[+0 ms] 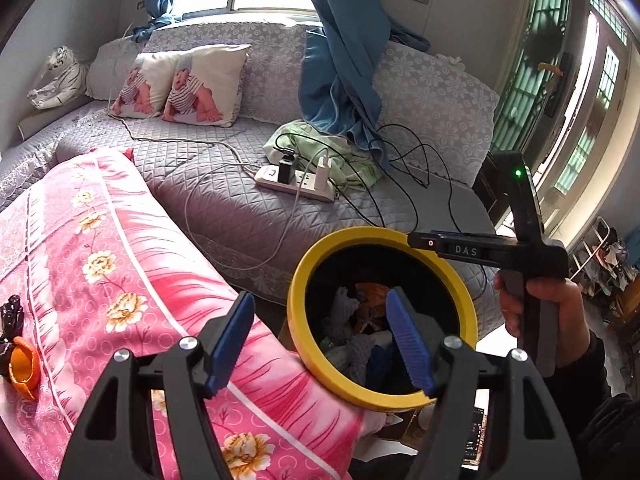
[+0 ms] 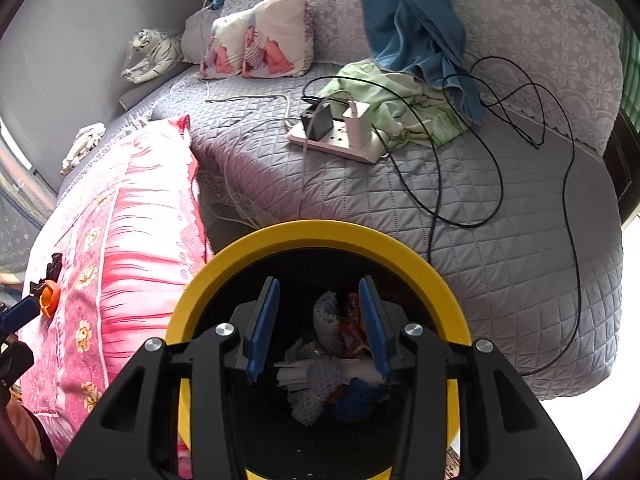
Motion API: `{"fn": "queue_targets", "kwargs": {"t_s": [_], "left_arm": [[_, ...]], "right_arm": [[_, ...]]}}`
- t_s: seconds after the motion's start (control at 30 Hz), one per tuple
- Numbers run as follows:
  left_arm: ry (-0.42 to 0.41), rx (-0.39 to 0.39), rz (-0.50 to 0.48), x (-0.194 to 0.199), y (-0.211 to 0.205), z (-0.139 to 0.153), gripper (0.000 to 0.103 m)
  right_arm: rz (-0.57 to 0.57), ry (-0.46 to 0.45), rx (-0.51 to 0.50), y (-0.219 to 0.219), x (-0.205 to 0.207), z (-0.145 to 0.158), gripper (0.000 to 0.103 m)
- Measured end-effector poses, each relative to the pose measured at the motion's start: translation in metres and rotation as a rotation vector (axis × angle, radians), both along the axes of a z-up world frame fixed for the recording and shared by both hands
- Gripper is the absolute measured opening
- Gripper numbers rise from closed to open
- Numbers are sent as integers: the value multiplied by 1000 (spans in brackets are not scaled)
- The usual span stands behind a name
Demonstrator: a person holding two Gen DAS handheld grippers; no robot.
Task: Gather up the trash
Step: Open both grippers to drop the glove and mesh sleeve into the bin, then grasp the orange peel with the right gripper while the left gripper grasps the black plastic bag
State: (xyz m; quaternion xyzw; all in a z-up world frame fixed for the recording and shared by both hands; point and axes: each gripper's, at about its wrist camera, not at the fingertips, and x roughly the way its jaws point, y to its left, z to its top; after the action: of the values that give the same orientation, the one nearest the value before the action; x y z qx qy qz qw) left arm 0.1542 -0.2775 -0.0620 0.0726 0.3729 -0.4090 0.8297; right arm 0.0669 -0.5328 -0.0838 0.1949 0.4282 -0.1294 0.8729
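A yellow-rimmed black bin (image 1: 296,280) stands beside the sofa and holds white foam netting, orange and blue scraps (image 1: 360,320). My left gripper (image 1: 320,340) is open and empty, its right finger over the bin's mouth and its left finger over the pink quilt (image 1: 120,248). My right gripper (image 2: 320,324) is open and empty, directly over the bin (image 2: 316,232) with the trash (image 2: 332,364) between its fingers; its body shows in the left wrist view (image 1: 520,252). An orange peel (image 1: 24,364) with a dark scrap (image 1: 12,312) lies on the quilt at far left, also in the right wrist view (image 2: 50,298).
A grey quilted sofa (image 1: 240,208) carries a white power strip (image 1: 296,184) with chargers, black and white cables (image 2: 500,184), a green cloth (image 2: 400,108), two baby-print cushions (image 1: 188,84) and a toy tiger (image 1: 60,76). A blue curtain (image 1: 344,60) hangs onto the sofa.
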Motion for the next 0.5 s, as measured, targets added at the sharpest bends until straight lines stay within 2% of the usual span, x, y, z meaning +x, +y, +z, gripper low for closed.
{"fn": "queue_targets", "kwargs": {"t_s": [0.2, 0.5], "left_arm": [[-40, -30, 69, 3, 38, 19, 66], [-68, -37, 237, 29, 120, 27, 70]], "right_arm": [[146, -71, 28, 47, 24, 17, 44], [391, -73, 23, 146, 85, 21, 44]]}}
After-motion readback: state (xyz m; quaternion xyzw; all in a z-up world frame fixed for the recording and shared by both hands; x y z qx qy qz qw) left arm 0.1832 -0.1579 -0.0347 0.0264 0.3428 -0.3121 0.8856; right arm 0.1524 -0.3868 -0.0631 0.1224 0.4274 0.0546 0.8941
